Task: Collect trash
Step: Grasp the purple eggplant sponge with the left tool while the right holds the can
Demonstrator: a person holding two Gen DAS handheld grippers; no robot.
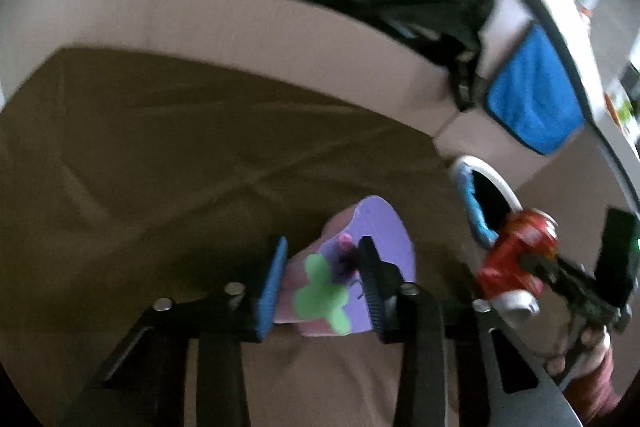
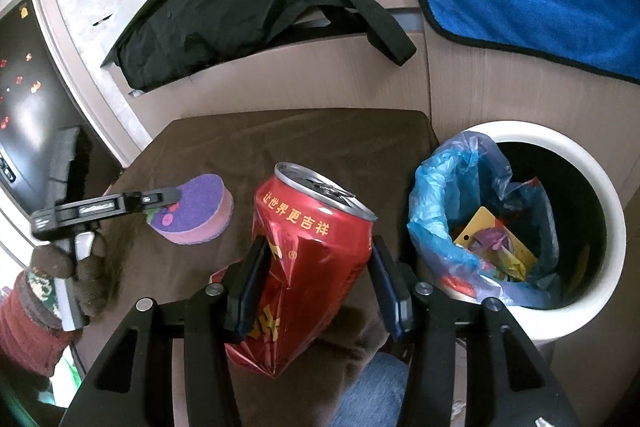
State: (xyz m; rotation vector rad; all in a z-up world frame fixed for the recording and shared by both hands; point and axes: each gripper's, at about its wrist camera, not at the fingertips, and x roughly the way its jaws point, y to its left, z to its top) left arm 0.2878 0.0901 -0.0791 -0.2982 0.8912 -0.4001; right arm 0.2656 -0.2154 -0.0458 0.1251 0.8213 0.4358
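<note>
Left gripper (image 1: 322, 279) pinching purple sponge (image 1: 352, 275); right gripper (image 2: 316, 283) w/ can (image 2: 308, 267).

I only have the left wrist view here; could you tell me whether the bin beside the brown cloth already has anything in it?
Observer: Yes. The right wrist view looks into the bin; its blue liner bag holds a yellow card and some colourful wrappers.
Operator: Thank you. How is the red can held?
Observer: The right gripper has a pad on each side of the can, whose body is badly dented.
</note>
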